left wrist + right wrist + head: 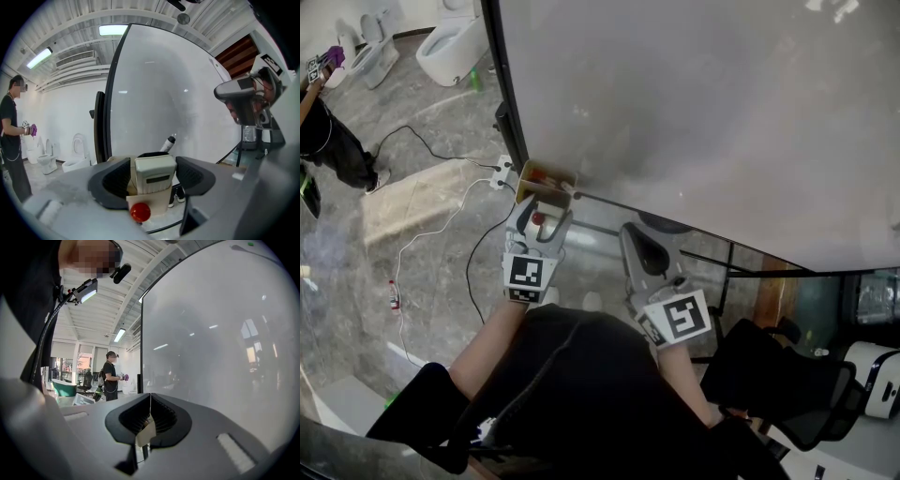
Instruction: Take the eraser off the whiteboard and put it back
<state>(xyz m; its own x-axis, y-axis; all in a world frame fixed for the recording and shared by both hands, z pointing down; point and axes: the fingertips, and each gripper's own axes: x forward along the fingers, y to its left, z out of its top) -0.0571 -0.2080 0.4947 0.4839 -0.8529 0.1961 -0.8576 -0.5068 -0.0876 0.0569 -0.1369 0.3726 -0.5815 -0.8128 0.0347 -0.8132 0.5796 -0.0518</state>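
Eraser [154, 172]: standing upright by the small box [546, 176] at the whiteboard's [703, 112] lower corner. It is sitting straight ahead between the left gripper's [153, 164] spread jaws, seemingly unpinched. Right gripper [150, 397]: jaws pressed together, empty, idling farther off.

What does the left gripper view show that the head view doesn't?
Only the left gripper view: the long ceiling strip lights, a black-capped marker pen, and the front of the cream block eraser, which stands between the open jaws of the left gripper.

Only the head view: trailing white cables, a white power strip and a black office chair.

Both: the big white whiteboard, white toilets and a bystander in black clothes.
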